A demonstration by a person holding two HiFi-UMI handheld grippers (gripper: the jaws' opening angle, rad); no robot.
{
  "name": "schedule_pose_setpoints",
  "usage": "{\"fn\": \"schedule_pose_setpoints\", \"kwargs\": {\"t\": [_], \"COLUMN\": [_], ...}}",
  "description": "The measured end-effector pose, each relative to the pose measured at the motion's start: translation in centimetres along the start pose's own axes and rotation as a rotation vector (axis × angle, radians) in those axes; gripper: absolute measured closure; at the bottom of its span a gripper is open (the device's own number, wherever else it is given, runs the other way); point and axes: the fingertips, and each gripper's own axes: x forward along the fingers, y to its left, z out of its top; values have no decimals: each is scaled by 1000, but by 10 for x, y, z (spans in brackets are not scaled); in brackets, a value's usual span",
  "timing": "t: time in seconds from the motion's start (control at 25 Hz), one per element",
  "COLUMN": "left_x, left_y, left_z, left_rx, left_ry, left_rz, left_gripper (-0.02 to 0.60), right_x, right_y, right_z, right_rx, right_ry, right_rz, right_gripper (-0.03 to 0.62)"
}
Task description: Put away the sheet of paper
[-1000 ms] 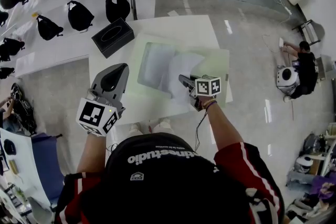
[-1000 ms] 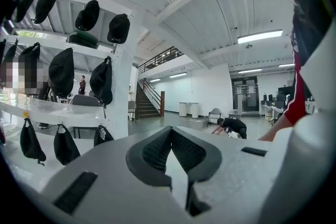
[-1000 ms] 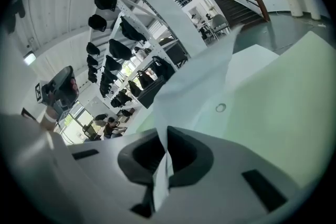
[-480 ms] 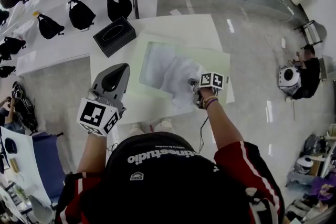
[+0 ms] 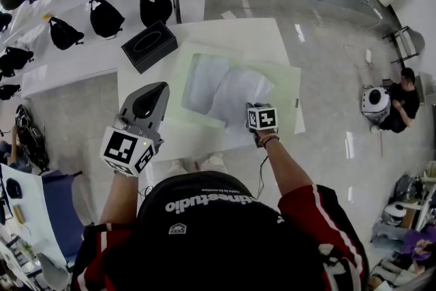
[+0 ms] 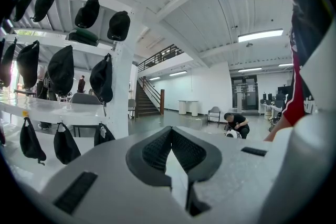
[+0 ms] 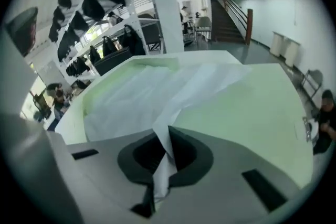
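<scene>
A crumpled white sheet of paper [image 5: 235,95] lies across a pale green mat [image 5: 286,78] on the white table [image 5: 231,34], partly over a clear plastic sleeve [image 5: 203,82]. My right gripper [image 5: 253,125] points steeply down at the sheet's near edge and is shut on it. In the right gripper view the paper [image 7: 173,86] runs up from the pinch between the right gripper's [image 7: 167,152] pads. My left gripper [image 5: 154,88] hangs off the table's left side, roughly level, shut with nothing in it [image 6: 170,152].
A black box [image 5: 148,46] sits on the table's far left corner. Shelves with black bags [image 5: 102,18] run along the left. A person [image 5: 398,102] crouches on the floor at the right. Polished floor surrounds the table.
My right gripper has dropped and tipped steeply downward, bringing the held paper down onto the mat. The left gripper has stayed put.
</scene>
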Motion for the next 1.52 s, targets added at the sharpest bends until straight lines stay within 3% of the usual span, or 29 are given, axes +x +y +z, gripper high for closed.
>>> {"fn": "schedule_pose_setpoints", "kwargs": {"t": [0.2, 0.4, 0.52, 0.88, 1.52], "left_x": [-1, -1, -2, -5, -10], "left_y": [1, 4, 7, 11, 33], "left_z": [-1, 0, 0, 1, 5], "left_rx": [-3, 0, -1, 0, -21], "left_ry": [8, 2, 1, 2, -2], "left_rz": [0, 2, 7, 26, 89], "left_gripper": [578, 578, 578, 578, 578], "right_x": [-3, -1, 3, 20, 47], "right_y": [13, 18, 19, 19, 55], "right_z": [14, 22, 26, 41, 62], "right_rx": [-157, -150, -96, 237, 259], "right_ry": [-61, -71, -63, -31, -35], "right_rz": [2, 47, 91, 257, 377], "right_gripper": [591, 591, 591, 591, 591]}}
